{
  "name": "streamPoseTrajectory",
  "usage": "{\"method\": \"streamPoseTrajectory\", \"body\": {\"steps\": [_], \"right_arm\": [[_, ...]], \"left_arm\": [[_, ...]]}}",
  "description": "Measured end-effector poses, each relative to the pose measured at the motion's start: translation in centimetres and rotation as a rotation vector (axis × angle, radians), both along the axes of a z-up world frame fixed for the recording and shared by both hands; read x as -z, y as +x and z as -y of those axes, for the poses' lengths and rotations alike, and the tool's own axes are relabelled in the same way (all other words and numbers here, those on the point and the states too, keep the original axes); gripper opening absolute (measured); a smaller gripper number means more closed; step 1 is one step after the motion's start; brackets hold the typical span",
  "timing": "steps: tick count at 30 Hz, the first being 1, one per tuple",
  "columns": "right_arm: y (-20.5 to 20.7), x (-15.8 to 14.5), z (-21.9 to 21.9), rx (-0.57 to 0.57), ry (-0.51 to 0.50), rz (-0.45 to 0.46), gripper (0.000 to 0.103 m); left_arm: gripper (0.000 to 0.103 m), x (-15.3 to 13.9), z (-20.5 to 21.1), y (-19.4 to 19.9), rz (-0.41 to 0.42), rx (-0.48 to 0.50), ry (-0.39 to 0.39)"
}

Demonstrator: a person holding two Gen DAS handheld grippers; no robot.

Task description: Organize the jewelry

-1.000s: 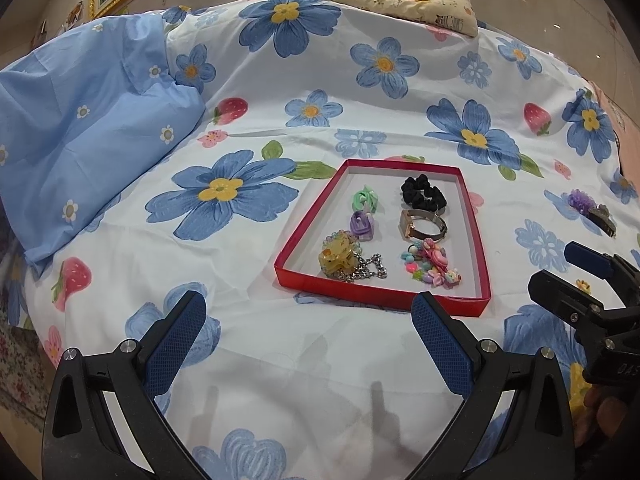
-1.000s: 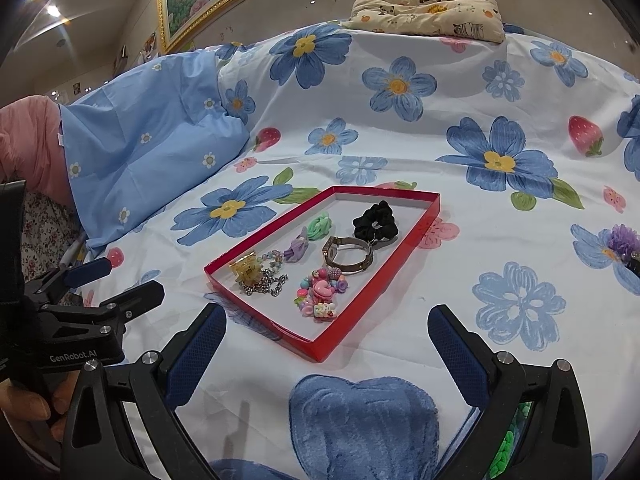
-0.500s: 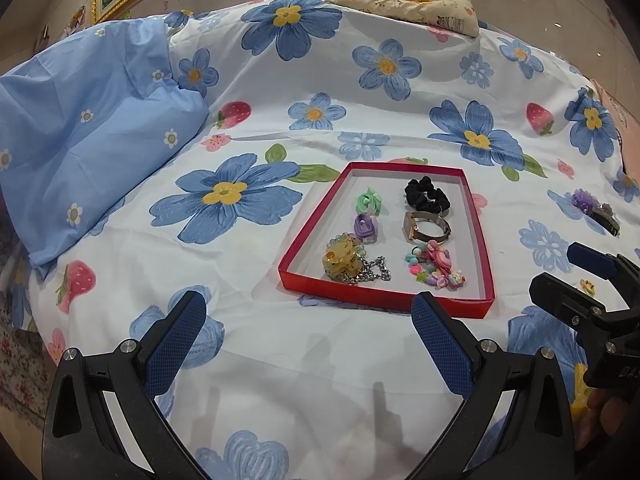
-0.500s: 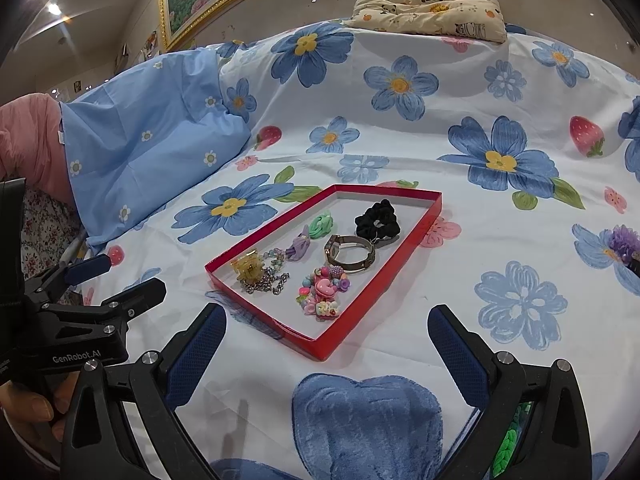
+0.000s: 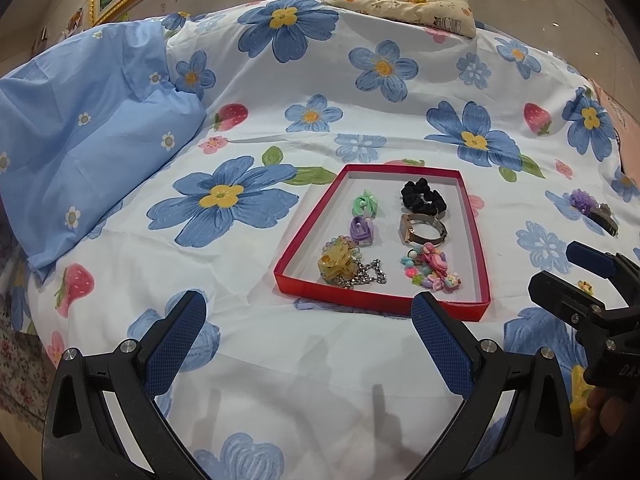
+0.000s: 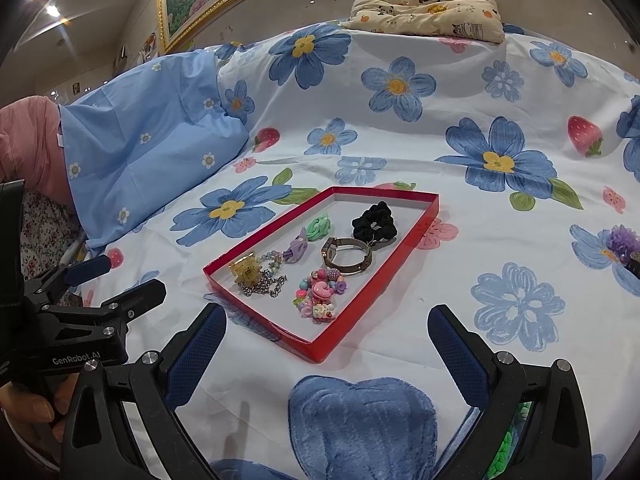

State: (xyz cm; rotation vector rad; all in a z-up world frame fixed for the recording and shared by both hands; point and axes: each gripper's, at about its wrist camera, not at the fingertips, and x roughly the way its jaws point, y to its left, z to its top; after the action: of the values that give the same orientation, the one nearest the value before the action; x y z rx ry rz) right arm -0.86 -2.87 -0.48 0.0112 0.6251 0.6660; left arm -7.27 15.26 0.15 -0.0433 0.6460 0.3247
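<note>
Here, a shallow red cardboard tray [image 5: 382,302] lies on a bed spread with a white sheet printed with blue flowers and strawberries [image 5: 360,80]. In the tray, the left column holds a mint-green hair clip [image 5: 365,205], a lilac hair clip [image 5: 361,231], and an amber claw clip [image 5: 337,261] lying against a silver chain [image 5: 366,278]. The right column holds a black fabric scrunchie [image 5: 423,197], a rose-gold wristwatch [image 5: 422,229] and a pastel beaded charm bracelet [image 5: 430,272].

Well to the right of the tray, out on the sheet, sits a purple flower hair clip [image 5: 591,207]. The left tool [image 5: 306,320] hovers just short of the tray's near rim, its blue-padded fingers spread wide and empty. The right tool [image 6: 326,338] hangs by the tray's near corner, also spread and holding nothing. A light blue pillow [image 6: 148,148] lies to the left.
</note>
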Motion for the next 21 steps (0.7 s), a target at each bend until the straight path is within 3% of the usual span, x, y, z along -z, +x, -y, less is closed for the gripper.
{"method": "streamPoseTrajectory", "body": {"steps": [21], "right_arm": [[0.25, 0.17, 0.54, 0.009, -0.002, -0.011, 0.102]], "left_arm": [[0.103, 0.14, 0.37, 0.58, -0.013, 0.008, -0.010]]}}
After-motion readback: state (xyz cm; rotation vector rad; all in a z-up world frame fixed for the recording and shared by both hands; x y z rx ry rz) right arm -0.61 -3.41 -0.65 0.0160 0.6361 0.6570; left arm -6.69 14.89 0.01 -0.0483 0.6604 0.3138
